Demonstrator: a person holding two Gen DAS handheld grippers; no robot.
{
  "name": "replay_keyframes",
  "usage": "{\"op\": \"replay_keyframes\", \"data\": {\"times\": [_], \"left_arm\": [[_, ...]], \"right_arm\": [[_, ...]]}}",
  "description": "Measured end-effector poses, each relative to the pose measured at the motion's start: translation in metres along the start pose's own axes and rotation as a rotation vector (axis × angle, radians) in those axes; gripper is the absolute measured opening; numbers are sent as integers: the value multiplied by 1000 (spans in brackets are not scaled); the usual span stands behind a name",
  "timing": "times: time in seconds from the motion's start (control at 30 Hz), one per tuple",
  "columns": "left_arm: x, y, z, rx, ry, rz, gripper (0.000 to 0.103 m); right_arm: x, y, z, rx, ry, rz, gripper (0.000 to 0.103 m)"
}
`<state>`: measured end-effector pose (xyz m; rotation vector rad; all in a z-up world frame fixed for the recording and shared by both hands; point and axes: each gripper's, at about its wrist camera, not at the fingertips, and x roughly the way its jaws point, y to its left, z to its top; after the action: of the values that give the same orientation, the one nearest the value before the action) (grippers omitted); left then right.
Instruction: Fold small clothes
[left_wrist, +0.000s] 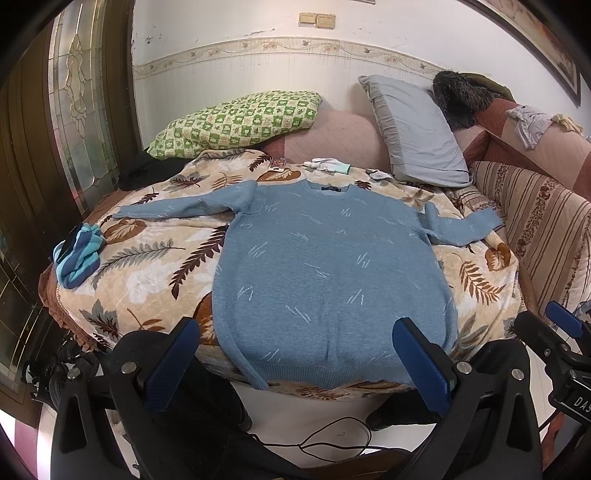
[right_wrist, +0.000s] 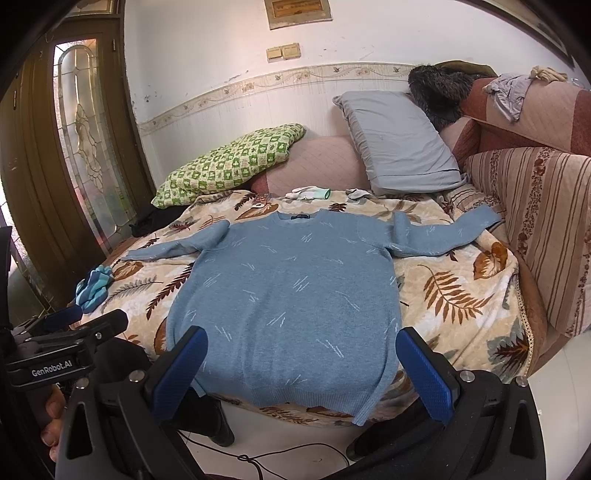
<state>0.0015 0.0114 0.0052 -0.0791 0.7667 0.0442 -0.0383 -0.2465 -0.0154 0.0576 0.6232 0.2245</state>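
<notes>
A light blue knit sweater lies flat, face up, on a leaf-patterned blanket, sleeves spread to both sides, hem at the near edge. It also shows in the right wrist view. My left gripper is open and empty, held just short of the hem, apart from it. My right gripper is open and empty, also in front of the hem. The right gripper shows at the right edge of the left wrist view. The left gripper shows at the left of the right wrist view.
A small blue striped garment lies bunched at the blanket's left edge. White and mint gloves lie beyond the collar. A green checked pillow and a grey pillow lean at the back. A striped sofa cushion stands right. A black cable lies on the floor.
</notes>
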Motion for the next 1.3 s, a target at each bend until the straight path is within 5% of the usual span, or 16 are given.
{"op": "replay_keyframes", "data": {"times": [0.83,1.03,1.3], "left_arm": [[6,11,3,-40,13,-18,103],[41,80,41,-234,40,3,103],[107,193,77,-604,38,18,103]], "right_arm": [[8,3,-2,20,20,20,103],[40,-57,5,230,82,95,103],[88,-197,25,670,50,113,103]]}}
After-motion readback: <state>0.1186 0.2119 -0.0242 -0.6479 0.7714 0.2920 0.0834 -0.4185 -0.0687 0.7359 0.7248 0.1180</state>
